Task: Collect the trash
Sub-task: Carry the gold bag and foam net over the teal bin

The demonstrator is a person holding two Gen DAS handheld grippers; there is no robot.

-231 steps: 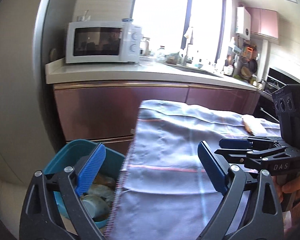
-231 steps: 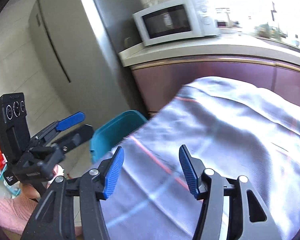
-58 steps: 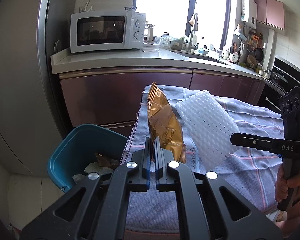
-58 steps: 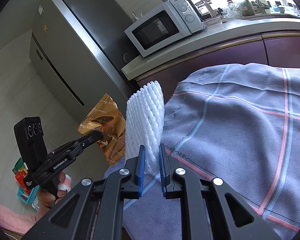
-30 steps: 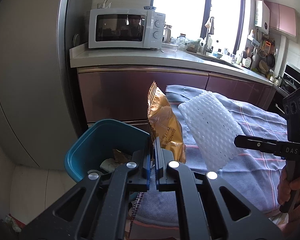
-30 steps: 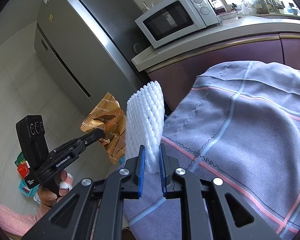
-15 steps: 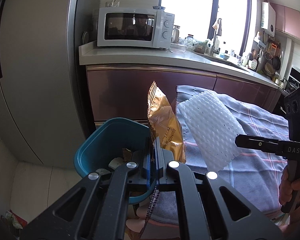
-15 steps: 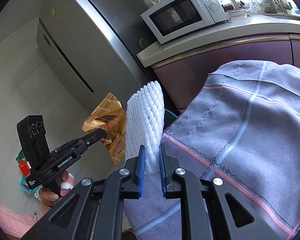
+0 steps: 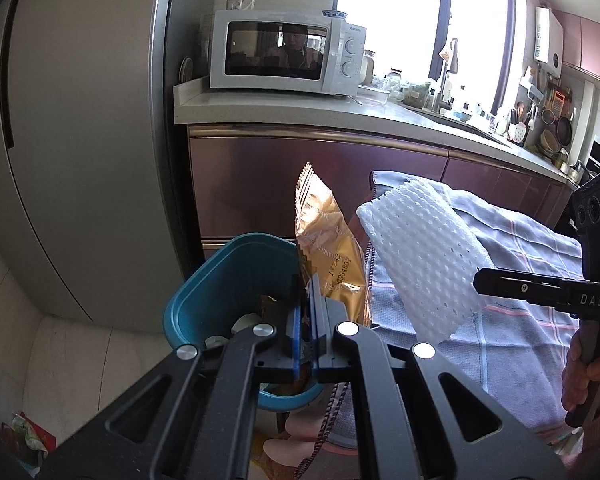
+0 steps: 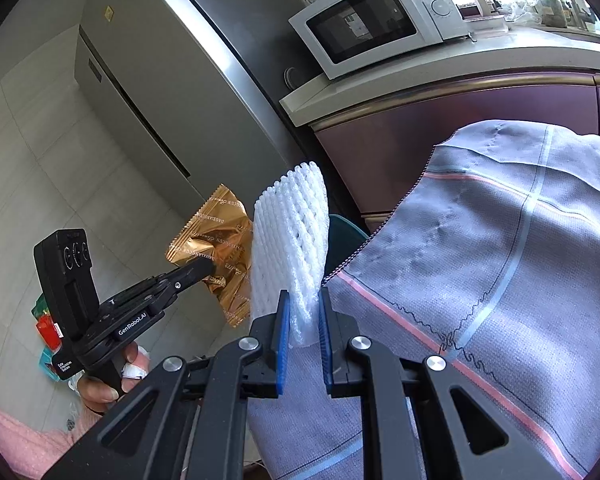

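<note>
My left gripper (image 9: 306, 300) is shut on the lower edge of a gold foil snack wrapper (image 9: 326, 248), which stands upright over the near right rim of a teal trash bin (image 9: 224, 276). The bin holds several scraps. My right gripper (image 10: 303, 312) is shut on a white foam fruit net (image 10: 290, 248), upright beyond the left edge of the checked grey tablecloth (image 10: 500, 264). In the right wrist view the left gripper (image 10: 204, 267) holds the wrapper (image 10: 216, 240) just left of the net. The left wrist view shows the net (image 9: 420, 256) to the right of the wrapper, above the cloth.
A steel fridge (image 9: 80, 140) stands left of the bin. Behind it are maroon cabinets (image 9: 284, 184) under a counter with a white microwave (image 9: 284, 56). The clothed table (image 9: 520, 320) fills the right. Some packaging lies on the floor (image 9: 24, 440). A person's hand (image 10: 104, 384) grips the left handle.
Both grippers have carried their items left, away from the table. The bin has shifted toward the middle of the left wrist view and now sits right under the wrapper.
</note>
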